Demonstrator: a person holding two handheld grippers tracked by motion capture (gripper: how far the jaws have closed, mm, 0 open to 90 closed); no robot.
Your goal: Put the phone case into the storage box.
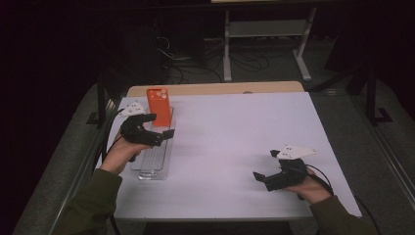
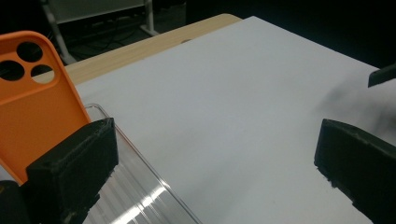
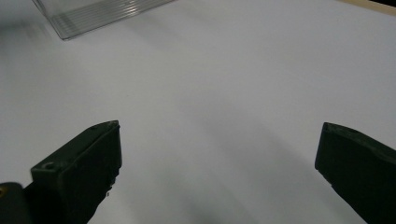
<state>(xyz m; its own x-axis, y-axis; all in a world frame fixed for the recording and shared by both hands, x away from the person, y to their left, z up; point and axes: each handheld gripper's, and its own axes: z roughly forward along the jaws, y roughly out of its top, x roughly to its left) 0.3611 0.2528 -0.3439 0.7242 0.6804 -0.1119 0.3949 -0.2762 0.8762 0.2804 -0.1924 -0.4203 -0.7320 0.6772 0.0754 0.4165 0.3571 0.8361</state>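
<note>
My left gripper [image 1: 157, 125] sits at about nine o'clock on the white table [image 1: 235, 147], my left hand [image 1: 119, 154] under it and my forearm running in from seven o'clock in a green sleeve [image 1: 90, 203]. The wrist is cocked so the claw points toward two o'clock, hovering over the clear tray [image 1: 155, 159]. Its jaws stand wide apart with nothing between them. In the left gripper view, the orange phone case [image 2: 35, 107] stands tilted just past my near jaw, camera cut-outs at the top, its lower end in the tray [image 2: 140, 196]; I cannot tell whether the jaw touches it. From the high view the case [image 1: 159, 105] leans up at the tray's far end, toward eleven o'clock of the table.

My right gripper [image 1: 264, 167] rests low at about four o'clock, my right hand [image 1: 308, 188] behind it, the forearm entering from five o'clock. It points toward nine o'clock, across bare table. Its jaws are also wide and hold nothing. In the right gripper view the tray's corner [image 3: 93, 16] lies well apart from them, at eleven o'clock.
</note>
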